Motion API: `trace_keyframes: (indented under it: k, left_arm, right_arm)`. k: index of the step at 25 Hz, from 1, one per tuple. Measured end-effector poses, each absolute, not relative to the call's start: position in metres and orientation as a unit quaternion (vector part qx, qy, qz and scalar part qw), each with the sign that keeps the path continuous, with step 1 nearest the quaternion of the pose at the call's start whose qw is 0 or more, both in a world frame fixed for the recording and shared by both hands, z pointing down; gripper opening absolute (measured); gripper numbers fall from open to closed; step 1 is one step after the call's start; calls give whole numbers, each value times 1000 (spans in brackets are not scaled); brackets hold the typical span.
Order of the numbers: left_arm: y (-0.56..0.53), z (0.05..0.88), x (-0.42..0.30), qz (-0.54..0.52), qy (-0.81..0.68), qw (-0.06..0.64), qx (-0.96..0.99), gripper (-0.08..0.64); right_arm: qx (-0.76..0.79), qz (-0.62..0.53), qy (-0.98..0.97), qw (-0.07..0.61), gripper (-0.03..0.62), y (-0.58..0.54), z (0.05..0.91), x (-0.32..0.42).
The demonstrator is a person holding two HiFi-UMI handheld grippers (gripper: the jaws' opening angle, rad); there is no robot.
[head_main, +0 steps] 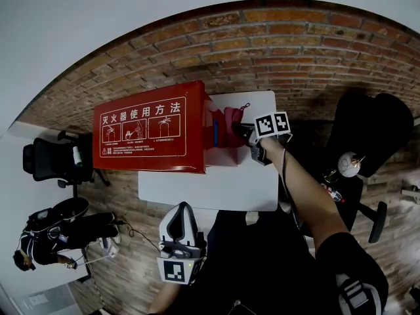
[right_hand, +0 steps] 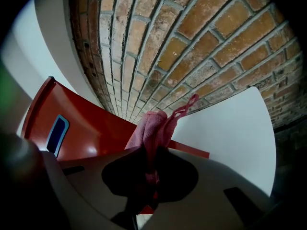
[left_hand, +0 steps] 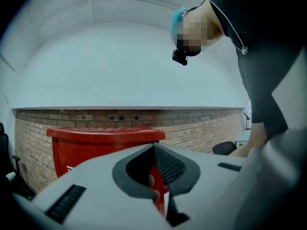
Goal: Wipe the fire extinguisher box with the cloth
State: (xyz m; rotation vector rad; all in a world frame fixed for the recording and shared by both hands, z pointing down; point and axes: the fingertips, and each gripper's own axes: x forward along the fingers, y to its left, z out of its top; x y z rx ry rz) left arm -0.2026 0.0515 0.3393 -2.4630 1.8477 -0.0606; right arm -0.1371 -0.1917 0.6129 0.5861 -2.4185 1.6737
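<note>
While the right tongs (head_main: 244, 132) gripped the pink cloth (head_main: 231, 119) at the end of the red box (head_main: 149, 128) just ahead of them, the left tongs (head_main: 182, 209) hung closed and empty, the box well beyond. A good wipe likely needed firm, even pressure and overlapping strokes.

**Brick below, white paint above**

A brick wall (head_main: 308, 41) runs behind the white tabletop (head_main: 197, 192), giving way higher up to a plain white wall (head_main: 79, 18). A pair of sockets (left_hand: 122, 117) sits in the top course of brick. One black office chair (head_main: 52, 161) stands left of the tabletop and another black chair (head_main: 371, 126) to the right. The floor (head_main: 134, 268) appears to be brownish planks or brick. The light is even.
</note>
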Motion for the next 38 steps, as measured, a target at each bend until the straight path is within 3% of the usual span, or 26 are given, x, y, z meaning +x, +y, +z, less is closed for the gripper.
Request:
trace_keyframes:
  k: [38]
  left_arm:
    - [52,347,-214,-37,615,22,-787,38]
  right_arm:
    - [241,553,-782,158,67,-189,713,-137]
